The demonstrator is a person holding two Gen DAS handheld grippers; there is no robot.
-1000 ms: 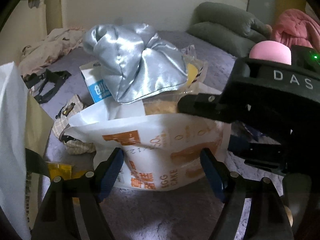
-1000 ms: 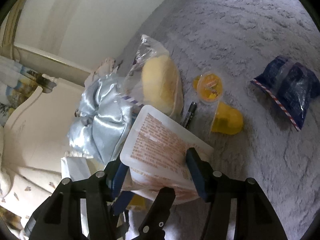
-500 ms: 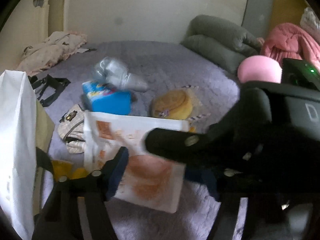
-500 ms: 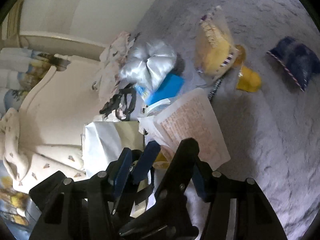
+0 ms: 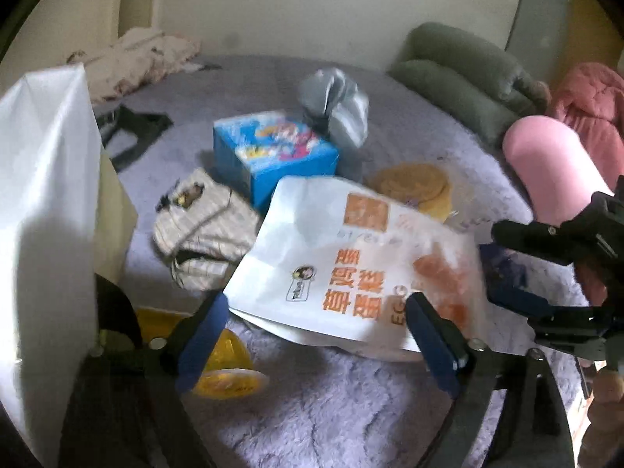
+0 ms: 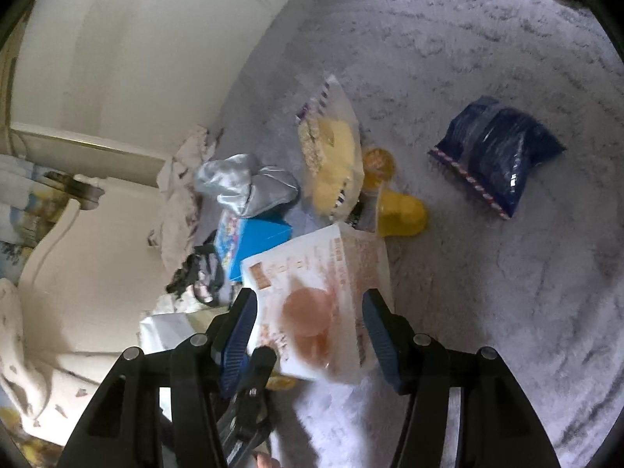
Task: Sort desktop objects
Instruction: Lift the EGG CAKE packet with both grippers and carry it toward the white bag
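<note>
A white egg-cake snack bag [image 5: 351,269] with orange print lies tilted on the purple blanket; it also shows in the right wrist view [image 6: 323,308]. My left gripper [image 5: 316,335] is open, its blue-padded fingers spread on either side of the bag's near edge. My right gripper [image 6: 310,331] is open too, its fingers straddling the bag from the other side; it shows in the left wrist view [image 5: 518,273] at the bag's right end. Neither visibly pinches the bag.
A white paper bag [image 5: 46,210] stands at the left. A blue box [image 5: 273,156], silver pouch [image 5: 339,105], beige pouch [image 5: 202,222], round cake pack [image 5: 413,187] and yellow jelly cups [image 5: 226,374] lie around. A dark blue snack bag [image 6: 499,152] lies apart at the right.
The snack bag has turned so its printed front faces up and sits lower toward the blanket. Both grippers have pulled back slightly, with the right one shifted to the bag's right end.
</note>
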